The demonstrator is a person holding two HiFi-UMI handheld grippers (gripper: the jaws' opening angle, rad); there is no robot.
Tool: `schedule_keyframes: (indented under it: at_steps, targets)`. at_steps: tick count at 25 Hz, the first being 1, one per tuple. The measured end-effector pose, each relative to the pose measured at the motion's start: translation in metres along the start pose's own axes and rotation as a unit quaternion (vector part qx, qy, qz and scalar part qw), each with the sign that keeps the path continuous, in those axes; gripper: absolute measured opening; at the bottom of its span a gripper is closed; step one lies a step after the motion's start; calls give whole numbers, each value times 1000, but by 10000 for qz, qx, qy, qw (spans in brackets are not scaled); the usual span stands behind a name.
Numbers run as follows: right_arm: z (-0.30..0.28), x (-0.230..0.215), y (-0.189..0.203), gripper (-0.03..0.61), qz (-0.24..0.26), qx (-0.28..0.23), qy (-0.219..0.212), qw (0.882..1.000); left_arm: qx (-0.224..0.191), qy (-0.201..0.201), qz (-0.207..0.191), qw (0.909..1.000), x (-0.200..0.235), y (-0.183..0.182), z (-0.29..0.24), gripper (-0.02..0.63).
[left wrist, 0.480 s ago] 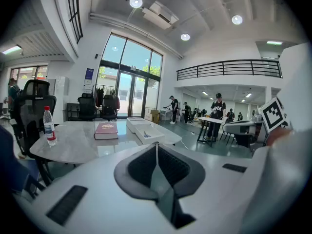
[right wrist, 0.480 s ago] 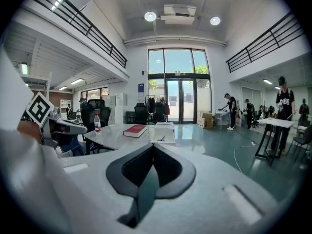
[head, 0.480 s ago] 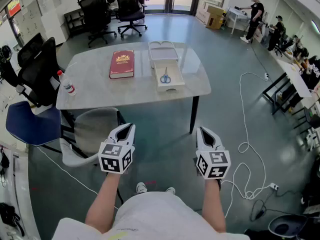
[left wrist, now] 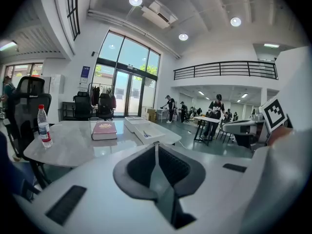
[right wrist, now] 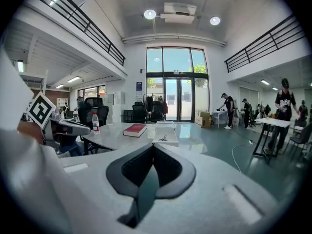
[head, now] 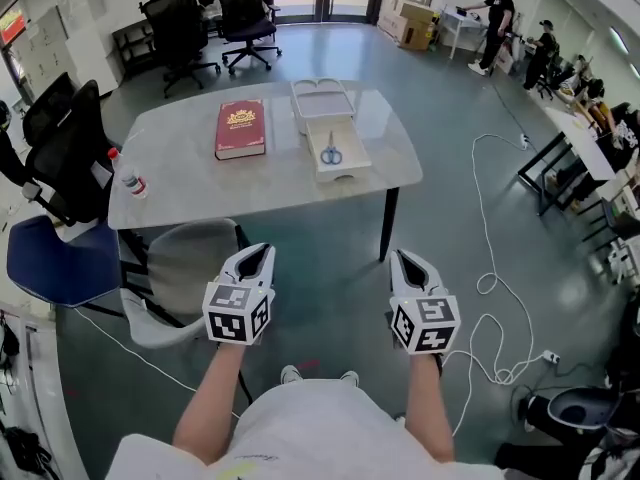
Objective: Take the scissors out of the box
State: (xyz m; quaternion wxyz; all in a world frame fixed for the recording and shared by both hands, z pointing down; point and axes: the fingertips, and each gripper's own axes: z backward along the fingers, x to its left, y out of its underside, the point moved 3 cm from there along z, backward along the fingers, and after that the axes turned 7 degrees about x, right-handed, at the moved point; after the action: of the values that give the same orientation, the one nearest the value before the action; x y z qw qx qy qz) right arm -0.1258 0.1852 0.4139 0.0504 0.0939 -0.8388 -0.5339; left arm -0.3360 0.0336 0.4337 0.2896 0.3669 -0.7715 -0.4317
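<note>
The left gripper (head: 258,254) and the right gripper (head: 403,259) both have their jaws pressed together on nothing. Well ahead of them, between the two, the scissors (head: 331,155) lie in the open box (head: 343,174) on the table (head: 180,183). A book (head: 241,128) lies far ahead of the left gripper.

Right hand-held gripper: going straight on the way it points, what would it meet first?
The right hand-held gripper, shut and empty, has free air ahead, then probably the table's near edge just below the box with the scissors; depth is unclear.
</note>
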Motion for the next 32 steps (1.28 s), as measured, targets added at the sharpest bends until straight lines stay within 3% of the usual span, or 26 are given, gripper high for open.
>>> schedule_keyframes:
  at_steps: [6, 17, 32]
  targets:
    - [-14, 19, -5, 6, -61, 51, 121, 9999, -23, 339, 95, 9994, 16, -2, -8, 23]
    - [-47, 23, -17, 6, -189, 18, 113, 9998, 29, 418, 58, 9991, 38, -15, -37, 25]
    - [-135, -68, -47, 6, -196, -8, -433, 9989, 284, 85, 196, 9994, 22, -55, -148, 75]
